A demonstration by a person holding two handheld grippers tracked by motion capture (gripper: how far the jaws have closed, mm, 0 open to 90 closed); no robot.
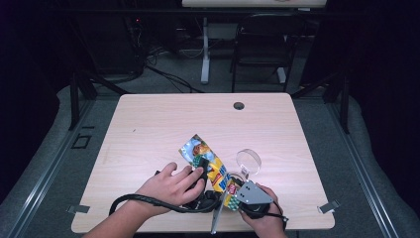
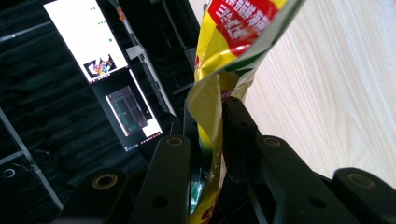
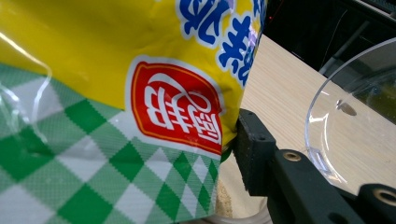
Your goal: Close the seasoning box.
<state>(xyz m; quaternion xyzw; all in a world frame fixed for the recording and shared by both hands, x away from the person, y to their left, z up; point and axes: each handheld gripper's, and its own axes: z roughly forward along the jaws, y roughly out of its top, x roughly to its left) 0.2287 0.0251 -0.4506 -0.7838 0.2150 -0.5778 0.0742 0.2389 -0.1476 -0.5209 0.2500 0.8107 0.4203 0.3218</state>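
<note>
The snack bag lay with its long axis running diagonally over the table, its far end pointing up and left, away from both claws, its near end down between them. The left gripper pinched the bag's edge, jaws pressed on the foil. The right gripper stood at the bag's near end; one jaw lay against the bag, but I couldn't tell its grip. A clear glass bowl sat just beyond the right claw. A red label bore white Chinese characters, with blue ones above.
</note>
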